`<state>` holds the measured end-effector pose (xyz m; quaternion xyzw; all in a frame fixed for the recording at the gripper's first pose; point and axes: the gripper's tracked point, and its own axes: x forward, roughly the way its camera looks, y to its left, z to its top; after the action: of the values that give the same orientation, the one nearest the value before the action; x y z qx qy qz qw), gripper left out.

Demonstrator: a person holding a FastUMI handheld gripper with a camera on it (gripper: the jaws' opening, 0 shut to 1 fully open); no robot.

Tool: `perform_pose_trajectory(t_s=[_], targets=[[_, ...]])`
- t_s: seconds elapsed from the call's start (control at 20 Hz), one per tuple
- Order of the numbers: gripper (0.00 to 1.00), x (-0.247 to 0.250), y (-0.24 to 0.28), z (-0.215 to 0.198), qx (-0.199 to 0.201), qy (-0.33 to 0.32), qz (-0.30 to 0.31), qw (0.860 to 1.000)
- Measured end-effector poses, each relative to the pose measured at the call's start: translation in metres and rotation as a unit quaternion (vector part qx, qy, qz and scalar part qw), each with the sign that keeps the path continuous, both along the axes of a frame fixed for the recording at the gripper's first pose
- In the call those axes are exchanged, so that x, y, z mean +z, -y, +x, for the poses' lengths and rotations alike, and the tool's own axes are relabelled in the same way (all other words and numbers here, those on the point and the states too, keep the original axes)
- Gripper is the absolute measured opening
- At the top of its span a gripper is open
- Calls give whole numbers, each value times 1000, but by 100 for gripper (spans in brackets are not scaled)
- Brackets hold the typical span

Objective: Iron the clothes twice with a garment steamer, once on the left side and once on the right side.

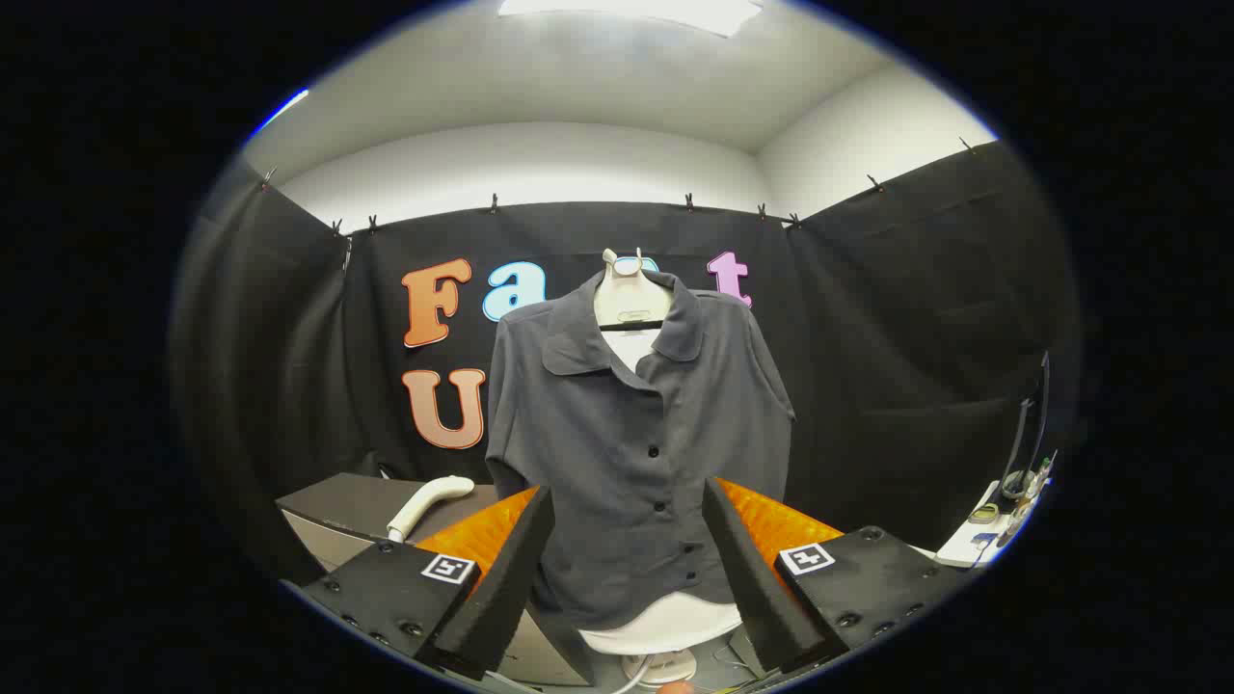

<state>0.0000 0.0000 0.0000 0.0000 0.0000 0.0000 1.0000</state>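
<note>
Tool (627, 569) spread wide, grasping nothing. Garment steamer (427, 502) lying on a grey box (337, 506) on the tabletop, ahead and to the left of the fingers, long axis slanting up and away to the right, head at the far end. Grey shirt (631, 453) hanging upright on a mannequin form (631, 294) dead ahead, framed between the fingers. Nothing blocking a leftward swing to the handle, by the look of it.

A recording booth, not a home: black cloth (868, 366) is clipped up as walls around a mannequin (631, 294). Above the mannequin, plain white walls and a ceiling light (627, 12) show.
</note>
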Motion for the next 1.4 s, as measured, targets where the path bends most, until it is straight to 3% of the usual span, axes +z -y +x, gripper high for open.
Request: perform_pose_trajectory(t_s=[0.85, 1.4], targets=[[99, -2, -20, 9, 8, -8, -6, 1000], [99, -19, -114, 40, 51, -37, 5, 998]])
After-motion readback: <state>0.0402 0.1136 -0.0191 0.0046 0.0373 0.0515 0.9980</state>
